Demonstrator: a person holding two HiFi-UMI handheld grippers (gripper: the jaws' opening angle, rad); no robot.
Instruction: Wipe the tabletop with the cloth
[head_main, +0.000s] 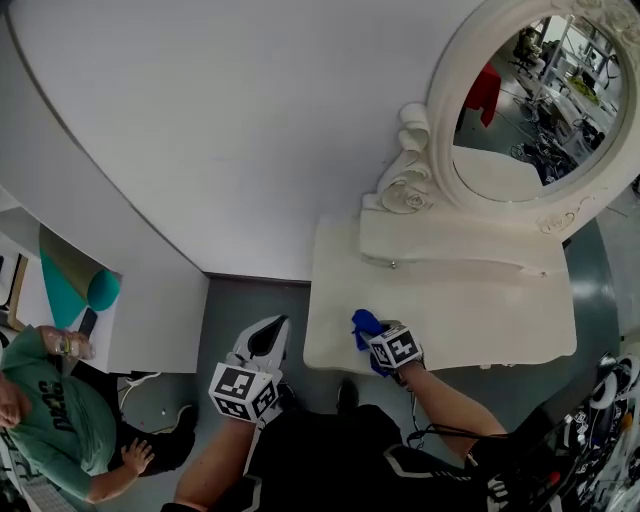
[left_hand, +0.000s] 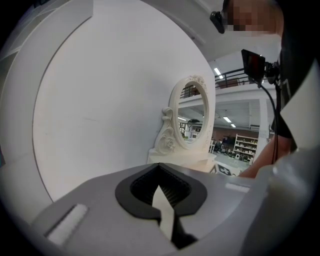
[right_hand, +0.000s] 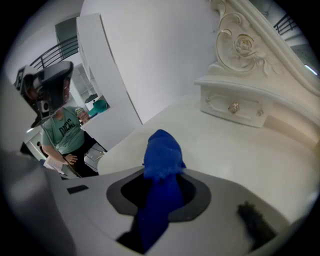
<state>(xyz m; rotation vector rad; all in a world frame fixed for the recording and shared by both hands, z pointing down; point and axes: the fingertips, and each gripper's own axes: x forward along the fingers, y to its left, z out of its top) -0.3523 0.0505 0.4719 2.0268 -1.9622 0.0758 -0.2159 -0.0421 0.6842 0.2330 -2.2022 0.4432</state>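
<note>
The blue cloth (head_main: 365, 326) bunches at the front left corner of the cream dressing table (head_main: 470, 310). My right gripper (head_main: 385, 345) is shut on it just above that corner. In the right gripper view the blue cloth (right_hand: 162, 152) sticks up out of the right gripper (right_hand: 159, 192), with the tabletop (right_hand: 240, 150) stretching away beyond it. My left gripper (head_main: 262, 345) hangs over the grey floor to the left of the table, apart from it. Seen from the left gripper view, the left gripper (left_hand: 162, 197) has its jaws together and holds nothing.
An oval mirror (head_main: 530, 100) in a carved cream frame stands on a small drawer unit (right_hand: 233, 107) at the table's back. A curved white wall (head_main: 220, 130) runs behind. A person in a green shirt (head_main: 50, 420) sits at the left, near a white counter (head_main: 150, 320).
</note>
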